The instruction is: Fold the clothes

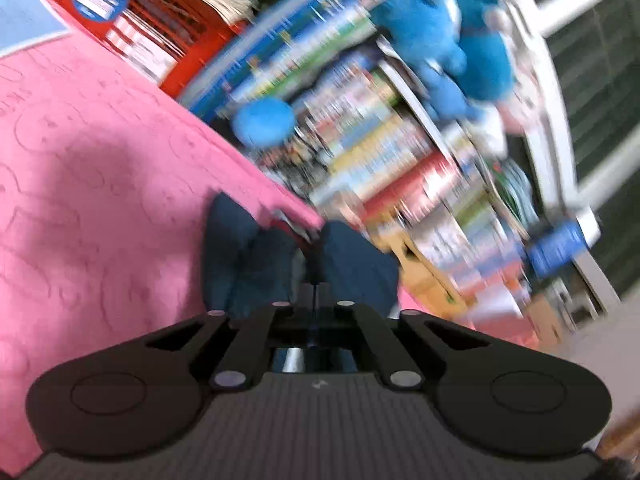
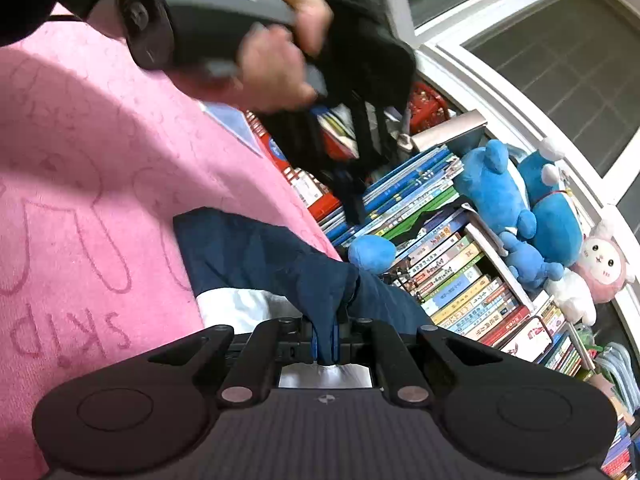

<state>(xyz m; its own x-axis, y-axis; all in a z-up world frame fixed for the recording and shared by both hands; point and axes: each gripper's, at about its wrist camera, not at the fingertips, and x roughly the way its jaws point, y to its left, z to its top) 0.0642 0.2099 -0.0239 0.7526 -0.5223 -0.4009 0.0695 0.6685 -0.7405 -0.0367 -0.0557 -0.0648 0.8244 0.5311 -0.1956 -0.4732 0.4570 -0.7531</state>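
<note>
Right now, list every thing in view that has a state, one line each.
Left tool: shut, pinching dark blue cloth.
Right tool: shut on the navy garment.
Navy garment: bunched, lying at the pink blanket's edge, gripped at a fold.
Pink blanket: spread flat under the garment.
Books: stacked beside the blanket.
Blue plush toys: resting on the books.

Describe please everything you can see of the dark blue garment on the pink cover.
The dark blue cloth garment looks soft, plain and matt, with loose folds and no clear print. It lies crumpled near the edge of the pink embossed bed cover, and something white shows beneath it. The right tool is shut on a bunched ridge of it, so the cloth rises to the pads. In the left wrist view the left tool is also shut, with blue folds on both sides.
</note>
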